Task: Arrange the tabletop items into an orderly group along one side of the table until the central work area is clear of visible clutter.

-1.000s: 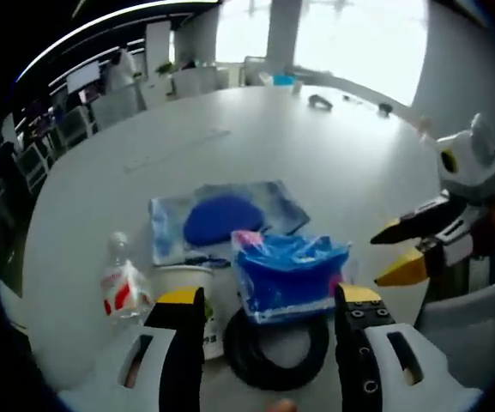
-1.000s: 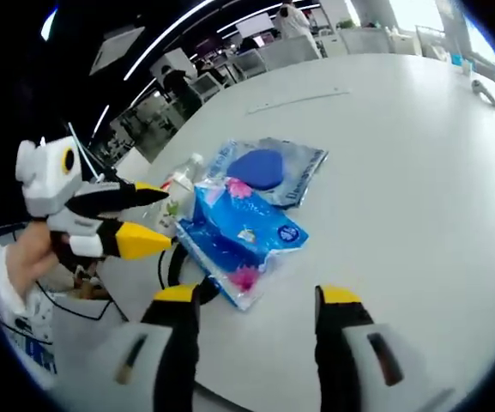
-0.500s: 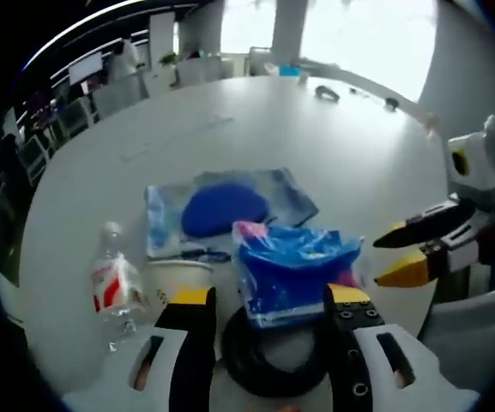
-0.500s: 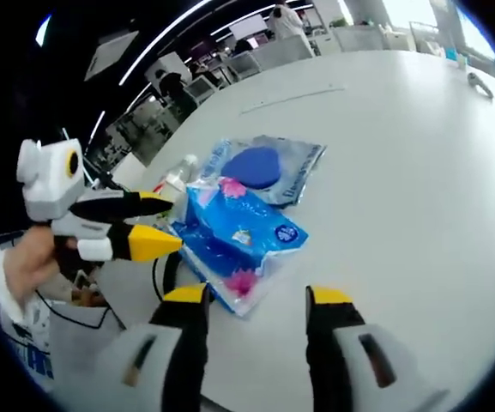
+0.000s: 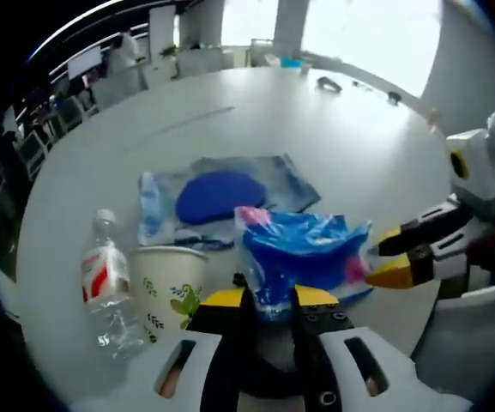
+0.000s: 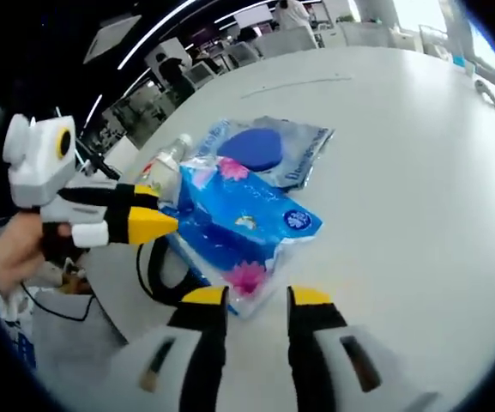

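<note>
A blue plastic-wrapped pack (image 5: 303, 257) lies near the front edge of the white round table (image 5: 316, 137). My left gripper (image 5: 270, 298) is shut on the pack's near edge. My right gripper (image 6: 257, 296) is shut on the corner of the same pack (image 6: 238, 227). Each gripper appears in the other's view, the right gripper (image 5: 376, 264) at the pack's right corner and the left gripper (image 6: 166, 210) at its left edge. Behind the pack lies a flat clear bag with a blue pad (image 5: 217, 193). A paper cup (image 5: 170, 279) and a water bottle (image 5: 101, 279) stand to its left.
A black ring of cable (image 6: 148, 266) lies under the pack at the table's edge. Small dark items (image 5: 328, 84) sit at the far rim. The wide middle of the table (image 6: 401, 146) is bare white. Office chairs (image 5: 67, 124) stand beyond the table.
Both pairs of jaws have narrowed from wide open onto the blue pack. The left gripper moved forward over the black ring and the right gripper moved closer to the pack's corner.
</note>
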`<state>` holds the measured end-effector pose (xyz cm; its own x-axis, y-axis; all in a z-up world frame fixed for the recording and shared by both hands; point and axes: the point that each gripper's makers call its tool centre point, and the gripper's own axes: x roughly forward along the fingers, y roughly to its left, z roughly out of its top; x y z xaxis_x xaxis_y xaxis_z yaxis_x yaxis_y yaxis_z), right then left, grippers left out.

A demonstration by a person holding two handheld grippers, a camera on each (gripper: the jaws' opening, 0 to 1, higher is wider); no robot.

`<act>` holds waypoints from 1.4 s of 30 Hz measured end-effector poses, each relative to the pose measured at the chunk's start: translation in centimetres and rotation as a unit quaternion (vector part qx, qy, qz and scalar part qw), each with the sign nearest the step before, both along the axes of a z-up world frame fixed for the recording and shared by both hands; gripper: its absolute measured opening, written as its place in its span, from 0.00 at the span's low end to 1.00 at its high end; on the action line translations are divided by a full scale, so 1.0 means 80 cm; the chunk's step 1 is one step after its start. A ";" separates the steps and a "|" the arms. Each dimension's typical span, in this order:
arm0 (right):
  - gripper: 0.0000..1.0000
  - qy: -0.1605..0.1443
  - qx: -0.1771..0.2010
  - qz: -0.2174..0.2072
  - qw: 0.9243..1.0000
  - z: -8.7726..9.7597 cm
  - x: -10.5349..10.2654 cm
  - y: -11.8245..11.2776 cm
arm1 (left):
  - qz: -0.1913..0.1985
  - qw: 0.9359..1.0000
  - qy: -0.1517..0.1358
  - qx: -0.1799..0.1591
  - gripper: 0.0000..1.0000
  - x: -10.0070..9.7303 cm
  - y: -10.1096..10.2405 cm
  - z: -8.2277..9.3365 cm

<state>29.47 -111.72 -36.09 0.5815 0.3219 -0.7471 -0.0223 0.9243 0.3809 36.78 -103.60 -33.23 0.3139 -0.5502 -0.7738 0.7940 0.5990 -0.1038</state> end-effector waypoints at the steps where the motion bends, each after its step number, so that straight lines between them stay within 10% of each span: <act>1: 0.16 -0.001 -0.001 0.000 1.000 0.000 -0.001 -0.001 | 0.004 1.000 -0.002 0.000 0.08 0.001 0.001 0.000; 13: 0.01 -0.023 -0.004 -0.018 1.000 0.004 0.000 -0.015 | 0.030 0.999 -0.006 -0.023 0.00 0.001 0.002 0.007; 42: 0.00 -0.113 -0.030 -0.003 0.993 0.071 0.024 -0.053 | 0.036 0.997 -0.056 -0.043 0.00 -0.013 -0.013 0.054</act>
<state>31.42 -115.96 -30.43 0.7389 0.2761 -0.6146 -0.0952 0.9458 0.3104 35.72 -104.67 -28.89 0.4366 -0.5861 -0.6826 0.7595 0.6468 -0.0696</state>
